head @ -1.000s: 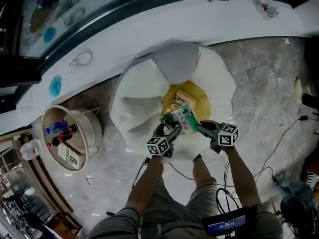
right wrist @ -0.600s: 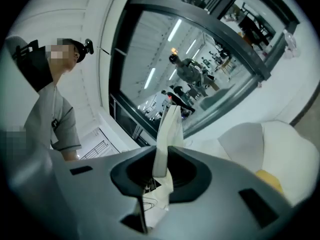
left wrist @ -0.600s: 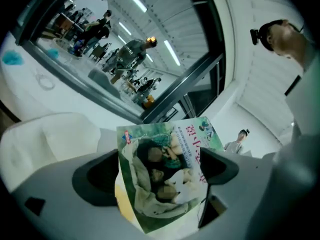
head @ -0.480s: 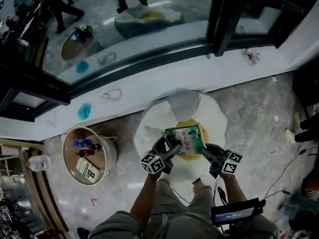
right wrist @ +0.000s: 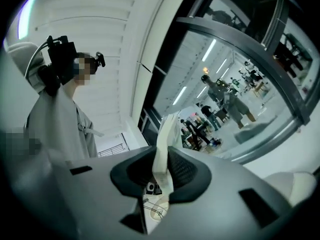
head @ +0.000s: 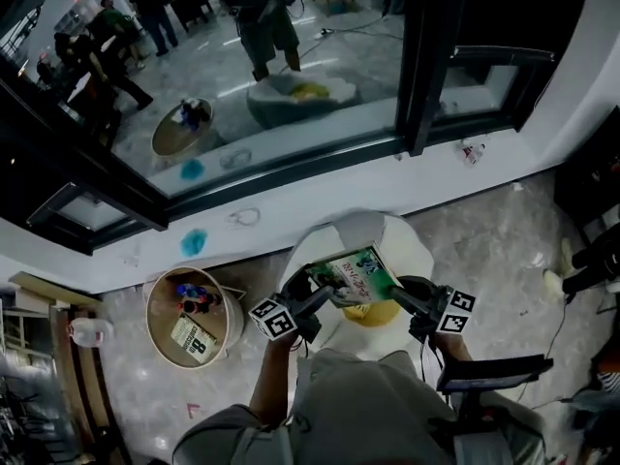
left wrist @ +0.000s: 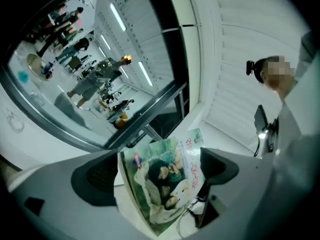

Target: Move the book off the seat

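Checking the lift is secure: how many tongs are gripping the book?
2. Left tongs grip the book at its left end; right tongs pinch its right edge.

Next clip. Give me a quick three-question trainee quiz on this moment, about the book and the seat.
1. True or false: the book lies on the seat.
2. What do the fingers of the right gripper clamp? A) the book's edge B) a bottle C) nothing
3. In the head view, what round thing stands on the floor to the left of the seat?
Key: 1 false, it is held in the air above the seat. 2 A. 3 the basket, with bottles inside.
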Demonstrator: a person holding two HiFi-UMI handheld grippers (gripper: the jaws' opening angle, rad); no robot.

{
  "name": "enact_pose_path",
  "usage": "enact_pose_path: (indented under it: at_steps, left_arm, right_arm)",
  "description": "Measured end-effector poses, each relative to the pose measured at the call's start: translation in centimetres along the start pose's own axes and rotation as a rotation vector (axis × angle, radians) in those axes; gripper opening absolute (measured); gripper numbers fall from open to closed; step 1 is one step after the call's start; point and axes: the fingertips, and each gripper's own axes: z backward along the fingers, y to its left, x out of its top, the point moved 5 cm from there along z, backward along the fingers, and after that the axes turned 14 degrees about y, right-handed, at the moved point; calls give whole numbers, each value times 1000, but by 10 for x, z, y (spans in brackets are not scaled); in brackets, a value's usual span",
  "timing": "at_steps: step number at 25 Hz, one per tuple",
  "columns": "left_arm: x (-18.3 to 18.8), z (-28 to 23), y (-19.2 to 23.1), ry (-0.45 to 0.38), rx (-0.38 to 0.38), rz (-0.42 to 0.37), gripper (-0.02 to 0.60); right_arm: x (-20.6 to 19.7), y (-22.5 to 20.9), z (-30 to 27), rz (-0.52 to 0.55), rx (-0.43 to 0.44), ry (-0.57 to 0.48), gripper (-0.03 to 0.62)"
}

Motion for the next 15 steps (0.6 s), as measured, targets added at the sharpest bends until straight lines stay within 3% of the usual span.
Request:
enact_pose_path:
  at_steps: [4,6,11,15]
  left_arm:
    - [6,24,-18,-65,-202,153,506]
    - [2,31,-20,-94,-266,220,506]
    - [-13,19,-29,-16,-132,97,506]
    - [-36,1,-31,31,-87,72,502]
  right_arm:
    - [10,33,-1,-3,77,-48,71]
    - [11,43,0,1,91,-67,71]
    - [5,61,-1,20,89,-50,72]
    - [-3,65,7,18,58,-42,72]
